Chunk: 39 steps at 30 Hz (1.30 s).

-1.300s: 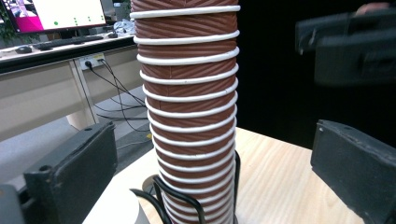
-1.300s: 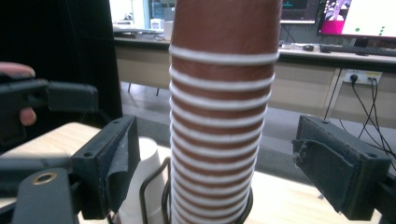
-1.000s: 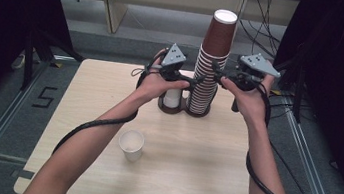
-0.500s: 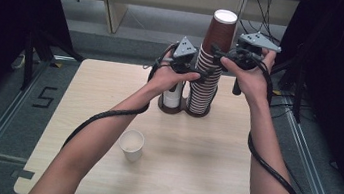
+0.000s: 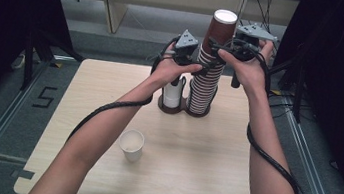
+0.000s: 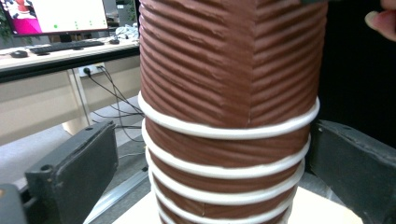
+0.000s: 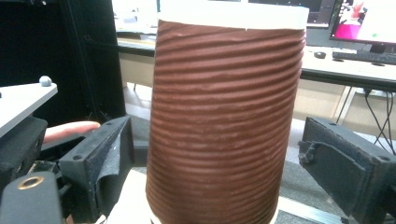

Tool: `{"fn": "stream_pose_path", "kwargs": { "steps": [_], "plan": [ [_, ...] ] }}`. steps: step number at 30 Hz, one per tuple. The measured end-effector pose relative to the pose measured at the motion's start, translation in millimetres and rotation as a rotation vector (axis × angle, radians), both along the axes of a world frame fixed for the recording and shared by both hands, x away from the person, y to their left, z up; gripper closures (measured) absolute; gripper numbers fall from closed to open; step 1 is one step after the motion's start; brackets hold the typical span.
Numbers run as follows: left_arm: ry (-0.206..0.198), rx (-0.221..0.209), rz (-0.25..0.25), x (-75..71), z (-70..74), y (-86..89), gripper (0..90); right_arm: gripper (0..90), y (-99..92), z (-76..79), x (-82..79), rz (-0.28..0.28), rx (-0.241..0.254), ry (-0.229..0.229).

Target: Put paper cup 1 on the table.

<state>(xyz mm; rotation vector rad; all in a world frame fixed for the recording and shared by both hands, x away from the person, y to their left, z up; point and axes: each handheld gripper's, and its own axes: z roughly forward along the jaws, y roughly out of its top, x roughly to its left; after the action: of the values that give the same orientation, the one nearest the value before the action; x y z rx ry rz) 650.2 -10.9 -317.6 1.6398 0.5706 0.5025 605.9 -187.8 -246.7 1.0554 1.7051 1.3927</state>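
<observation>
A tall stack of brown ribbed paper cups [image 5: 206,84] stands in a two-ring holder [image 5: 183,111] at the back of the table. My left gripper [image 5: 198,68] is at the stack's left side, partway up. Its jaws sit either side of the white-rimmed cups [image 6: 224,154], open, with a gap at the left pad [image 6: 79,172]. My right gripper [image 5: 218,46] is level with the top cup [image 5: 222,29]. Its jaws have just been opening, and the top cup [image 7: 224,121] stands between them, clear of both pads.
A short stack of white cups [image 5: 172,97] fills the holder's left ring. One white cup [image 5: 132,145] stands upright near the table's front. Beyond the wooden table [image 5: 210,177] are dark frames, cables and a floor rail. Desks with monitors [image 6: 60,14] stand behind.
Both hands have risen along the brown stack. The right gripper went from mid-stack up to the top cup, and the left gripper moved up and closer to the stack.
</observation>
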Motion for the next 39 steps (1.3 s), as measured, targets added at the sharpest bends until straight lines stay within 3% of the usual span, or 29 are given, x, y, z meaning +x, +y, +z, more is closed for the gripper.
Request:
{"fn": "stream_pose_path", "kwargs": {
  "steps": [14, 22, 30, 39],
  "plan": [
    [0.012, -0.012, -0.013, 2.9, -0.1, -8.5, 5.7, 11.2, 6.6, -0.8, 14.0, -0.018, 0.023, 0.018],
    [0.013, -0.004, -0.012, 3.2, 0.6, -8.2, 5.9, 12.5, 10.6, -0.4, 19.5, -0.045, 0.03, 0.002],
    [0.009, -0.005, -0.008, 2.5, 0.2, -8.4, 6.0, 15.4, 15.3, -0.4, 21.2, -0.062, 0.066, 0.009],
    [0.006, -0.003, -0.006, 2.1, -1.4, -8.3, 6.1, 16.0, 15.9, -0.6, 21.7, -0.069, 0.069, 0.001]
  ]
}}
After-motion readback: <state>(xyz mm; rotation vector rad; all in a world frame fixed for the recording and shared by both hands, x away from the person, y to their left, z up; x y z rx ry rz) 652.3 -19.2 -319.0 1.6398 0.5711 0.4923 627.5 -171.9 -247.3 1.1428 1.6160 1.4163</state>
